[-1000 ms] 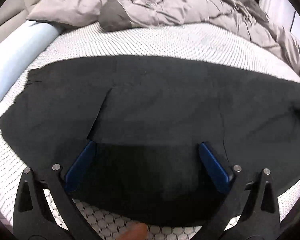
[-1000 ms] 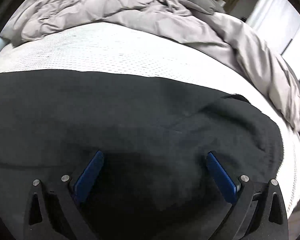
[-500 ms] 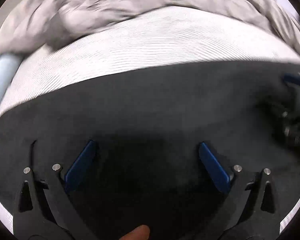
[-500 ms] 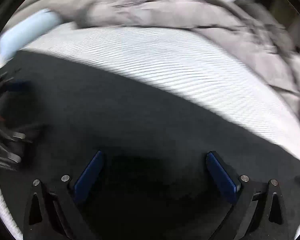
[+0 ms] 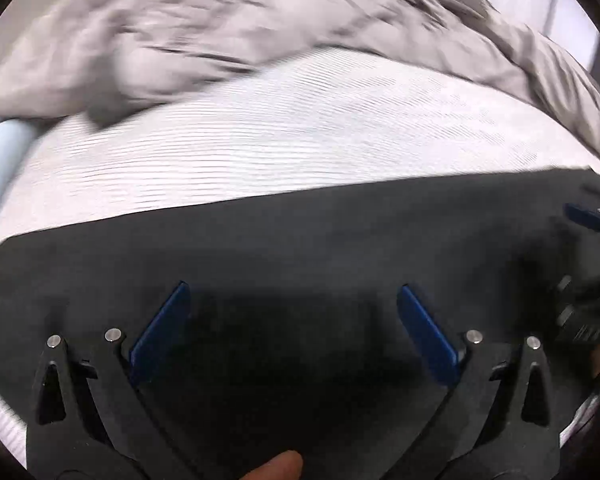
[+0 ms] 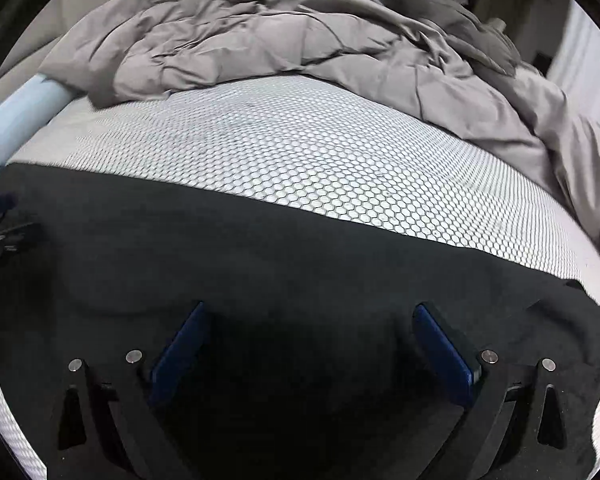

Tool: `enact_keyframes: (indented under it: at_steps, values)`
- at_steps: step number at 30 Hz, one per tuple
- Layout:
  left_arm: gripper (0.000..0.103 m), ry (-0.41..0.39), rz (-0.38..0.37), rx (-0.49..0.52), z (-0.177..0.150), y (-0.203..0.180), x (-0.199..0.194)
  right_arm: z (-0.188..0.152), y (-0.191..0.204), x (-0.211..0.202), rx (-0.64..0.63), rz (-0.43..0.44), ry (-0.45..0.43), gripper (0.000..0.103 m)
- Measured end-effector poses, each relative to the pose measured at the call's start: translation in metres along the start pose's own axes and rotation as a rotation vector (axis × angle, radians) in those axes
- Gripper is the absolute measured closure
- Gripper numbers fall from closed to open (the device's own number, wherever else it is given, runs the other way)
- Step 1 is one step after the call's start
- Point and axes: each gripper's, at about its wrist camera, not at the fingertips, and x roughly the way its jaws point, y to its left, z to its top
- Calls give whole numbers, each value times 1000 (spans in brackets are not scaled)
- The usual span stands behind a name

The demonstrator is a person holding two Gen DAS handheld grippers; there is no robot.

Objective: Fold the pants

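Observation:
Black pants (image 5: 300, 248) lie flat across the white honeycomb-patterned mattress (image 5: 284, 144), filling the lower half of both views. My left gripper (image 5: 292, 300) hovers open just above the cloth, blue pads wide apart with nothing between them. At the right edge of the left wrist view the other gripper (image 5: 588, 240) shows, blurred. In the right wrist view the pants (image 6: 320, 264) run to a rumpled end at the right (image 6: 572, 320). My right gripper (image 6: 308, 320) is open over the fabric, holding nothing. The left gripper (image 6: 0, 224) appears at that view's left edge.
A crumpled grey duvet (image 6: 300, 40) is heaped along the far side of the bed. A pale blue bolster (image 6: 16, 120) lies at the far left. A fingertip (image 5: 280, 466) shows at the bottom of the left wrist view. Curtains hang behind.
Both grippers have swung inward over the pants toward each other; each now shows at the edge of the other's view. The left view is motion-blurred. Both stay open.

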Motion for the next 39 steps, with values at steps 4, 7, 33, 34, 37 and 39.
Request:
enact_keyframes:
  at_steps: [4,7,33,34,37,39]
  values:
    - [0,39,36,82,16,-45,35,-21,7,14,-79,-76,61,1]
    - [0,52,53,-32,15,-12,46,-30,-4,8,-44,-42,64,1]
    - [85,-59,326,-372,-62,239,-31,-50,7,-9,-150,-77,28,1]
    - [85,-54,400,-390,-69,251,-34,-50,6,-9,-148,-72,28,1]
    - [88,-76,465,-423,-84,273,-47,-50,6,-9,-146,-68,26,1]
    - [86,-85,424,-427,-92,271,-58,-51,7,-9,-150,-72,22,1]
